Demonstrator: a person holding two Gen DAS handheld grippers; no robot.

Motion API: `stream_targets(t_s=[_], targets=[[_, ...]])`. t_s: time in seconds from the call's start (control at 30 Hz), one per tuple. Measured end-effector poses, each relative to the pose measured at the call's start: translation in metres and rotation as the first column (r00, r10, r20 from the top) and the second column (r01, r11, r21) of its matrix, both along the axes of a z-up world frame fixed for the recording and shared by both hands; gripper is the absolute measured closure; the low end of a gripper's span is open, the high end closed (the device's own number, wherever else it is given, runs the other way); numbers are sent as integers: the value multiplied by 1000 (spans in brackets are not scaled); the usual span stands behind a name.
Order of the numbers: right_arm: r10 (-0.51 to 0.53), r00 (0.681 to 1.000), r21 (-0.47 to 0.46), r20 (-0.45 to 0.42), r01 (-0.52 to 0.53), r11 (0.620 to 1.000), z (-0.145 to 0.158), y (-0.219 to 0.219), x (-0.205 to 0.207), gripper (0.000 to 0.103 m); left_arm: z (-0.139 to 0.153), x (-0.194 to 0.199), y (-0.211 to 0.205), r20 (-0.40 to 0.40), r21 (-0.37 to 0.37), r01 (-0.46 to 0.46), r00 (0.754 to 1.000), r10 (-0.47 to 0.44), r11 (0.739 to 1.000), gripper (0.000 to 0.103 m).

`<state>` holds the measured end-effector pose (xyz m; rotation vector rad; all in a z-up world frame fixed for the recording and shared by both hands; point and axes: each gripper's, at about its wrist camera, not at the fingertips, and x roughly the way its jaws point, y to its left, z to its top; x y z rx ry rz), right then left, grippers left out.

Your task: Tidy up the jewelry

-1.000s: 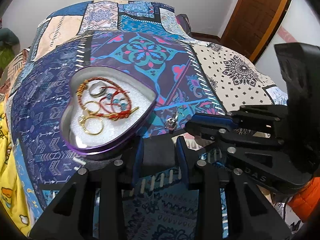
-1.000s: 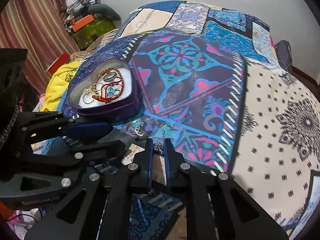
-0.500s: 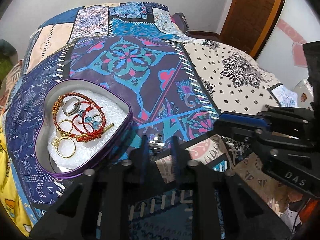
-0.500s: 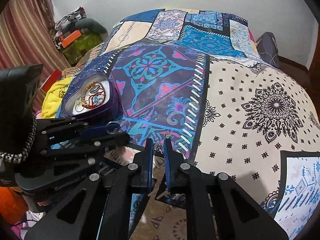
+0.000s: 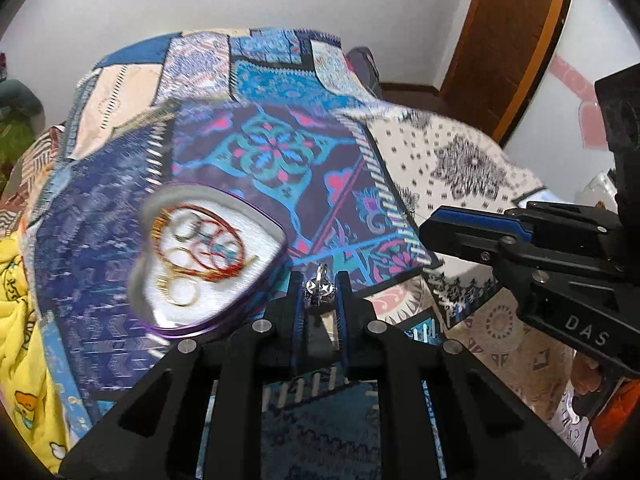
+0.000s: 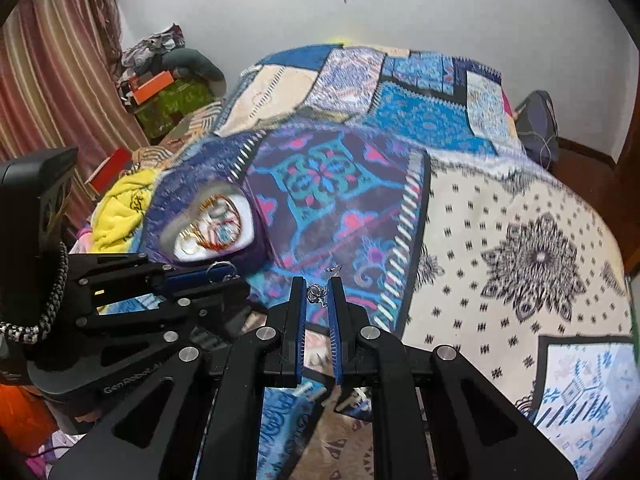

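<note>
A purple heart-shaped tin (image 5: 160,312) lined with white foam holds a red bracelet (image 5: 208,244) and gold rings; it also shows in the right wrist view (image 6: 256,236). My left gripper (image 5: 319,286) is shut on a silver ring (image 5: 320,286) and holds it above the bed, just right of the tin. My right gripper (image 6: 317,294) is shut on a small silver earring (image 6: 316,294), lifted above the quilt. Another small silver earring (image 6: 335,269) lies on the quilt just beyond the right gripper's tips.
A patchwork quilt (image 5: 280,152) covers the bed. A yellow blanket (image 6: 120,204) and piled boxes (image 6: 160,92) lie to the left, a wooden door (image 5: 508,40) to the right. Each gripper shows beside the other, as in the left wrist view (image 5: 520,240).
The left gripper closed on the silver ring and lifted it off the quilt. Both grippers rose away from the bed, the right still holding its earring. The views are motion-blurred.
</note>
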<state>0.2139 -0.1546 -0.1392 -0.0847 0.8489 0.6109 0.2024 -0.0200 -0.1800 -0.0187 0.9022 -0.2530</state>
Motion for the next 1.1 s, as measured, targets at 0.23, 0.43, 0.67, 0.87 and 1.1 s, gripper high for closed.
stream_targets(t_s=[0.23,0.43,0.67,0.87,1.1], targets=[[16,999,41,51,-18,999,24,15,-4,94,33,-14,28,72,-42,-41,996,44,998,89],[40,996,63,85,-45,997,38,33,-5,94,55,-24,50,135,-47,-81,987,87,996,89],[74,991,83,111,-83,993,48,54,-4,94,66,-28,74,160,-31,-131,978,134,991,89],[102,988,88,113,-113,990,45,73,-1,94,62,-28,86,153,-28,-143,977,146,989,89],[119,990,77,73,-125,989,29,84,5,94,41,-20,86,108,-25,-126,986,128,992,89]])
